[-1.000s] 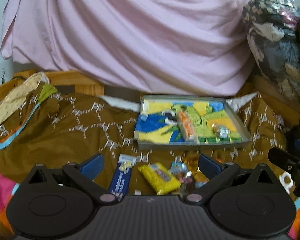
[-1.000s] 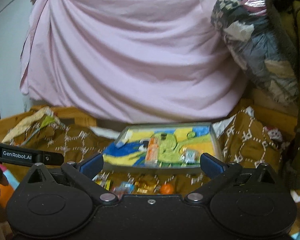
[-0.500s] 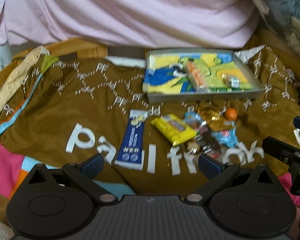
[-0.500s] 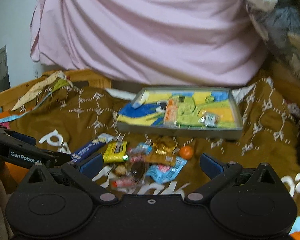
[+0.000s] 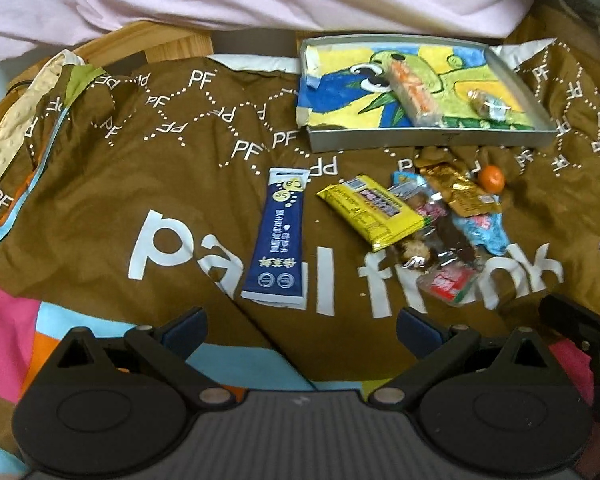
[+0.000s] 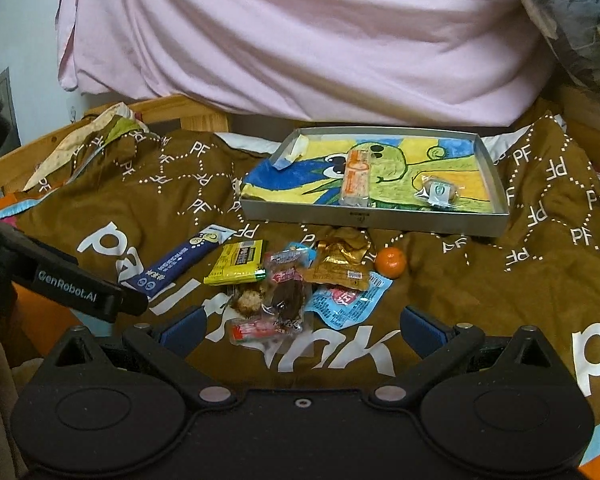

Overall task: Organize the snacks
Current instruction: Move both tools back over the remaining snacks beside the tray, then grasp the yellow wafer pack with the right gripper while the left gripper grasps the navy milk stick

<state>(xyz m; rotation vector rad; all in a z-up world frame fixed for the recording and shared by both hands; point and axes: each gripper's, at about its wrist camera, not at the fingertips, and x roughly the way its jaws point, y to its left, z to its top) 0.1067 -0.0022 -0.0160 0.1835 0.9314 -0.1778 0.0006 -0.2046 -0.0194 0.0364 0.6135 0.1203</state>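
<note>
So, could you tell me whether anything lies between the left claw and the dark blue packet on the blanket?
Nothing visible does. The left claw hangs open above bare brown blanket, and the blue packet lies flat just ahead of it, apart from the yellow packet and the rest of the snack pile to its right.

1. We noted a bed covered by a brown blanket printed with white "PF" marks and large white lettering.
2. A shallow grey tray lay on the blanket at the far side, lined with a bright cartoon picture.
3. Just in front of the tray a loose cluster of snacks lay on the blanket: a long dark blue packet to the left, a yellow packet beside it, a gold wrapper, a light blue packet, and clear-wrapped dark pieces overlapping.
4. A small orange fruit sat at the right of the cluster, near the tray's front wall.
</note>
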